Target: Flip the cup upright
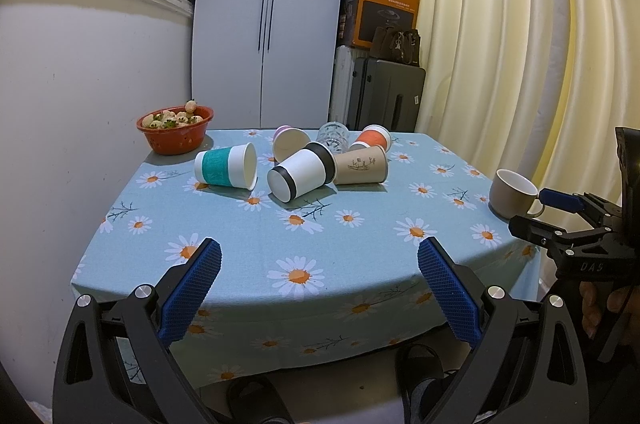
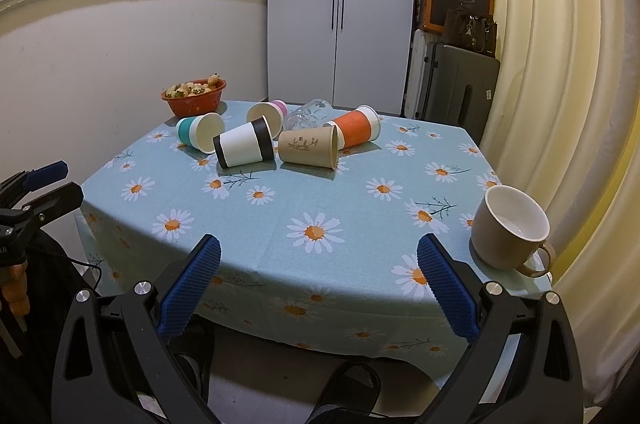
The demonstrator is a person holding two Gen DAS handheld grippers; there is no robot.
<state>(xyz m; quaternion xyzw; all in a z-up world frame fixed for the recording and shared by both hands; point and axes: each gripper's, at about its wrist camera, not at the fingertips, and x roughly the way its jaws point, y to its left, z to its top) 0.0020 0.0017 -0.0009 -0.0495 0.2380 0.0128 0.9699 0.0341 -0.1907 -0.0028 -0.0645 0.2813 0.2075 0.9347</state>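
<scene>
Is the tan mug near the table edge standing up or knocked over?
Standing upright. The mug rests on its base on the tablecloth, its open mouth facing up so the white inside shows, handle to the side.

- The left gripper (image 1: 319, 256) hangs over the near edge of the daisy-print tablecloth (image 1: 360, 192), its blue pads wide apart and holding nothing.
- Toward the far side, paper cups lie tipped over in a cluster: a teal-banded cup (image 1: 227, 166), a black-banded cup (image 1: 301, 170), a brown cup (image 1: 361, 165), an orange cup (image 1: 371, 138) and a pink cup (image 1: 289, 143).
- A clear glass (image 1: 333, 135) lies among them.
- A beige mug (image 1: 513, 193) stands upright at the right edge.
- The right gripper (image 1: 568, 220) shows at the far right, near the mug.
- A red bowl (image 1: 175, 130) of fruit sits far left.
</scene>
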